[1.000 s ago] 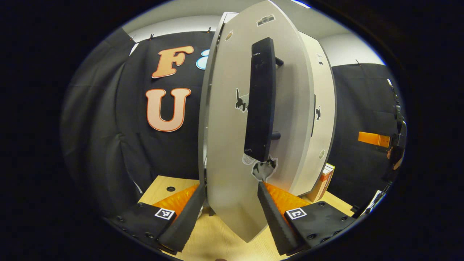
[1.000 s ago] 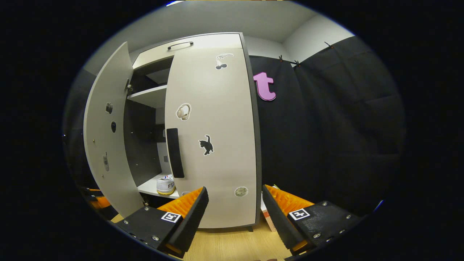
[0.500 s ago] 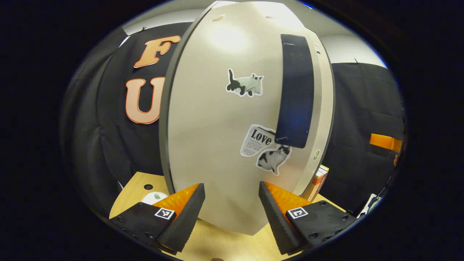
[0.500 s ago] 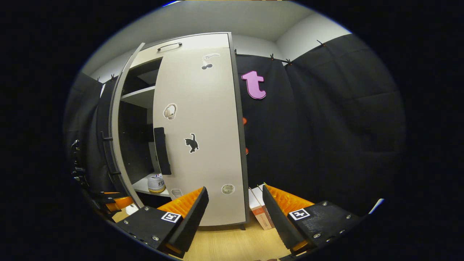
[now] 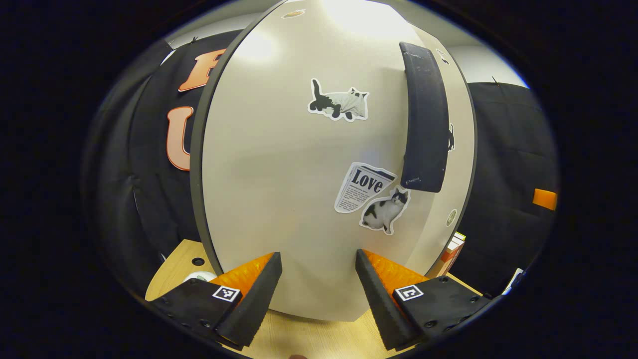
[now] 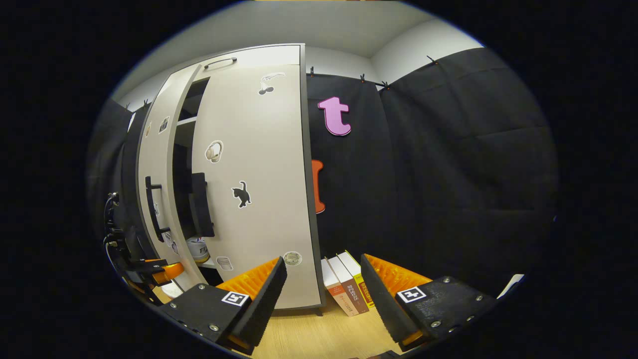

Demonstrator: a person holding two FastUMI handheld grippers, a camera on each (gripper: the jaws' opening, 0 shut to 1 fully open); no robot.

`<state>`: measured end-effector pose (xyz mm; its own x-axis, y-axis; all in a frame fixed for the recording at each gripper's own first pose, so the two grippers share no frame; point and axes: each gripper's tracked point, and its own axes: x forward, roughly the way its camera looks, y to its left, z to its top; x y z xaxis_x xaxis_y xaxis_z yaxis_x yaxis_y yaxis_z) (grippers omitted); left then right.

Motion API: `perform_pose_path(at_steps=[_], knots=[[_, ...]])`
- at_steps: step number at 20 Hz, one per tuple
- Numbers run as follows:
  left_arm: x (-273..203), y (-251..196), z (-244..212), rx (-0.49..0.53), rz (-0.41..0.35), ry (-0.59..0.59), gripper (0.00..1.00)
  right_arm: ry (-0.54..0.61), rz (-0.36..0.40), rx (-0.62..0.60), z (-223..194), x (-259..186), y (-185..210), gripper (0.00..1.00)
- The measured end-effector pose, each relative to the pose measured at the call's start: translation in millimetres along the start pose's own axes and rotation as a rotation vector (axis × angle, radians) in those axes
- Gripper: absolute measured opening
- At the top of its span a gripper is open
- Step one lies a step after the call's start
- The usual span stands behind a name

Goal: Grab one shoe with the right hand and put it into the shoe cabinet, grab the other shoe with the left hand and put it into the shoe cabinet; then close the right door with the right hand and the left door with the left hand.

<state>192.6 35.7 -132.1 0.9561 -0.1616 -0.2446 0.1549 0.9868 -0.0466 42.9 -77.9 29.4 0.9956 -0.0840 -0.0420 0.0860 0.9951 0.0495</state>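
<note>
Facing the left door at close range, the left tongs stood apart and empty, the panel's lower edge just beyond their tips over the wooden desk. The right tongs, likewise spread and holding nothing, hung back from the shoe cabinet with open desk ahead. The right door lay nearly shut; a narrow gap between the doors showed a shoe on the bottom shelf. Books leaned beside the cabinet.
</note>
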Motion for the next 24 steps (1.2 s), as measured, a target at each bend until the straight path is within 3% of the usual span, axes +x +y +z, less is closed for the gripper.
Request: perform_pose_path(at_steps=[16,24], knots=[[8,-4,3,0.065,0.111,0.001,0.97,-0.012,0.01,0.005,9,10,-9,0.93],[-73,2,58,0.073,0.134,-0.049,0.97,-0.029,0.055,-0.023,40,2,-2,0.92]])
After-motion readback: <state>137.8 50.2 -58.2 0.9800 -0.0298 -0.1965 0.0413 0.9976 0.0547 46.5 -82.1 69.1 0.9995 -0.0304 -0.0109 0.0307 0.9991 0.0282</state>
